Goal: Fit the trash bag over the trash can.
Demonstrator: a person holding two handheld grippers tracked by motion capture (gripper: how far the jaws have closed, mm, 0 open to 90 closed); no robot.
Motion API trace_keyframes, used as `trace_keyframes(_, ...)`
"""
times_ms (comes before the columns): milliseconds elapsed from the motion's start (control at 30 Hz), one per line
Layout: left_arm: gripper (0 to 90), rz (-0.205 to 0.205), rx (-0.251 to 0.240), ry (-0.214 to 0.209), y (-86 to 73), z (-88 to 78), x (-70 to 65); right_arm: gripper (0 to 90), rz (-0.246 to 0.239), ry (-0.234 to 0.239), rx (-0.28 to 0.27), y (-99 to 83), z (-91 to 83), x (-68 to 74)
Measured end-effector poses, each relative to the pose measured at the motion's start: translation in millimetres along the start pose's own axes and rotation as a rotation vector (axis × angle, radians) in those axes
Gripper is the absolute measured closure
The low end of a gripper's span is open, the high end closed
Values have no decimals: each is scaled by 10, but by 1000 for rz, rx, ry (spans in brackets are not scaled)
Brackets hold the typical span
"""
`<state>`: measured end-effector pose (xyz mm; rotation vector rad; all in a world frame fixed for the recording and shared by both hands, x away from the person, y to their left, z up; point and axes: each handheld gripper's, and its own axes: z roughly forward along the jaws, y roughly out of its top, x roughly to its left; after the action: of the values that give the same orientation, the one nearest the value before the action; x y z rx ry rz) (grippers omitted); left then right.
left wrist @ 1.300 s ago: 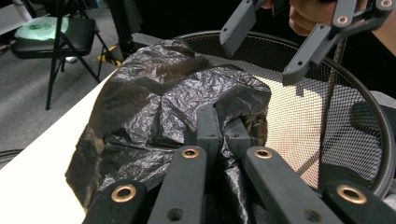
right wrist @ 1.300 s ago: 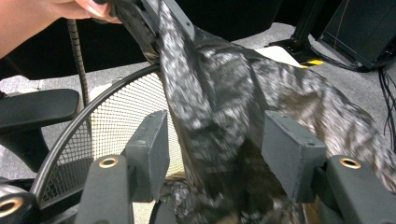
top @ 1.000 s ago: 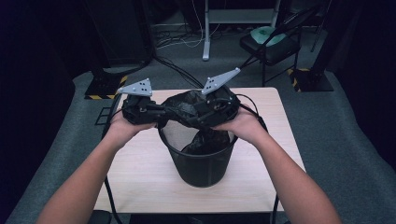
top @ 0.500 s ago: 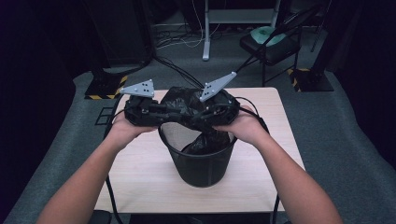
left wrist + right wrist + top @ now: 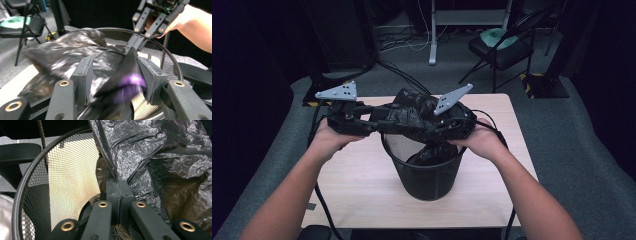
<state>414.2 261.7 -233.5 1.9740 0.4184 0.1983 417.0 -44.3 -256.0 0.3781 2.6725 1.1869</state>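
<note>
A black mesh wastebasket (image 5: 427, 180) stands on the wooden table (image 5: 362, 190). A crumpled black bin bag (image 5: 412, 112) is held above its rim, and part of the bag hangs inside. My right gripper (image 5: 117, 182) is shut on a fold of the bag (image 5: 155, 157) beside the mesh wall (image 5: 72, 182). My left gripper (image 5: 116, 72) has just been opening; its jaws stand apart with a blurred fold of the bag (image 5: 65, 52) between them, not pinched. Across from it the right gripper (image 5: 131, 48) pinches the bag over the rim (image 5: 172, 65). From above, the left gripper (image 5: 379, 125) faces the right gripper (image 5: 424, 132).
A folding chair (image 5: 499, 42) with a teal item on its seat stands on the grey floor at the back right. A metal stand (image 5: 432, 30) and cables lie behind the table. Bare tabletop shows left of the basket and in front of it.
The left hand and its gripper have drawn to the left, away from the right gripper. The bag now spreads wider over the basket. The right hand has stayed put.
</note>
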Motion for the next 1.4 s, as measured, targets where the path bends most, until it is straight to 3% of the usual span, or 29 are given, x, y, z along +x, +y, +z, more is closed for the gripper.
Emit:
trace_keyframes(100,454,-33,-27,41,-45,-130,94,888,11,-9,-5,-66,-48,-5)
trace_keyframes(233,448,-49,-39,74,-96,-196,159,887,16,-7,-12,-115,-68,-4)
trace_keyframes(267,442,-69,-33,92,-139,-205,213,884,14,-4,-13,-139,-69,1)
trace_keyframes(633,443,-154,20,127,-390,-12,396,844,14,8,-17,-204,-73,42)
trace_keyframes(733,443,-152,22,119,-420,12,382,796,16,15,-18,-210,-84,46)
trace_keyframes(833,444,-138,27,109,-421,43,335,653,37,17,-49,-201,-147,38)
trace_keyframes(933,445,-129,15,99,-385,38,297,586,52,19,-79,-167,-209,23)
trace_keyframes(1200,452,-98,7,72,-297,18,181,486,39,31,-117,33,-267,94)
trace_keyframes(1400,460,-81,14,63,-291,17,117,455,9,67,-132,164,-197,209)
